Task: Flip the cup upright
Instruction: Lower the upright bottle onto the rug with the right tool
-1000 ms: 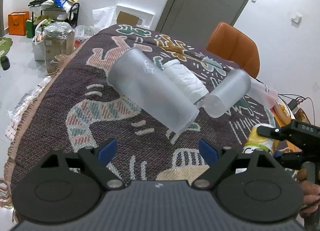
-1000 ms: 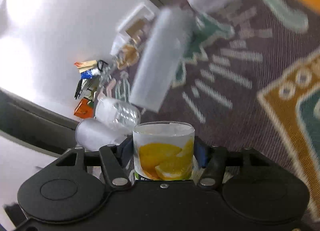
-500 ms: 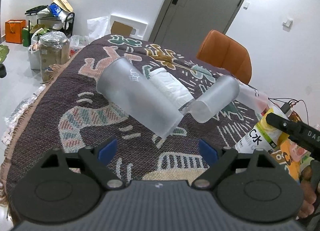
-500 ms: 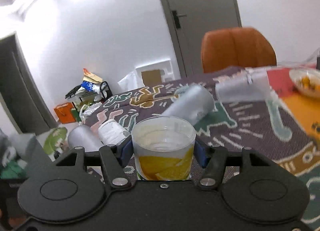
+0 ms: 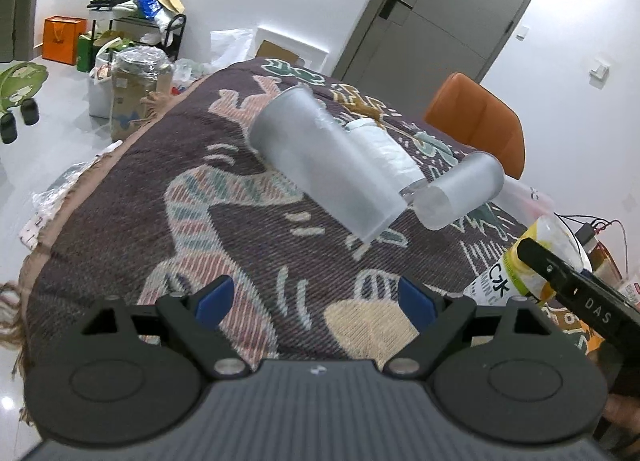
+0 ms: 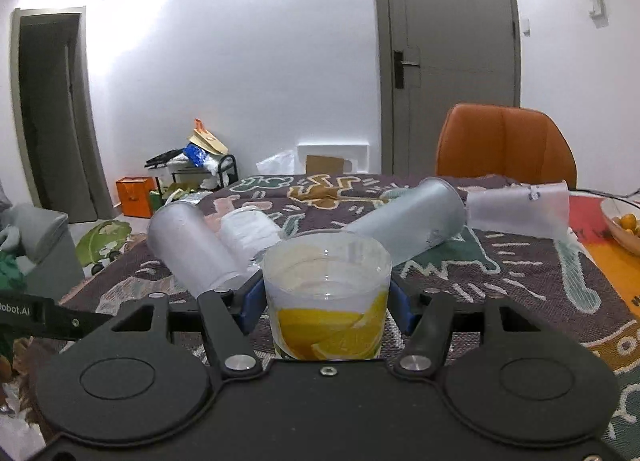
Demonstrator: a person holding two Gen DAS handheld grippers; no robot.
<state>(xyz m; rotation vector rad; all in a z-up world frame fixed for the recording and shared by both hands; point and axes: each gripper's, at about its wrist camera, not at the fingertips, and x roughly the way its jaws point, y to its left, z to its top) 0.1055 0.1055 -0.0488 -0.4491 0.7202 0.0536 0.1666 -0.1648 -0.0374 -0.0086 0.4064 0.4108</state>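
1. Lemon-print cup: mouth up, clamped between the blue pads of the right gripper, near edge of the patterned tablecloth; looks ready to set down.
2. Left gripper: jaws spread wide, empty, hovering over bare cloth.
3. Frosted cups: lying tipped mid-table, well beyond both grippers.
4. Open room: near cloth; crowded farther back.

White letters "DAS" stand on the right claw's black body. "obot.AI", cut off at the frame edge, stands on the left claw's body. The lemon-print cup shows "Ck".
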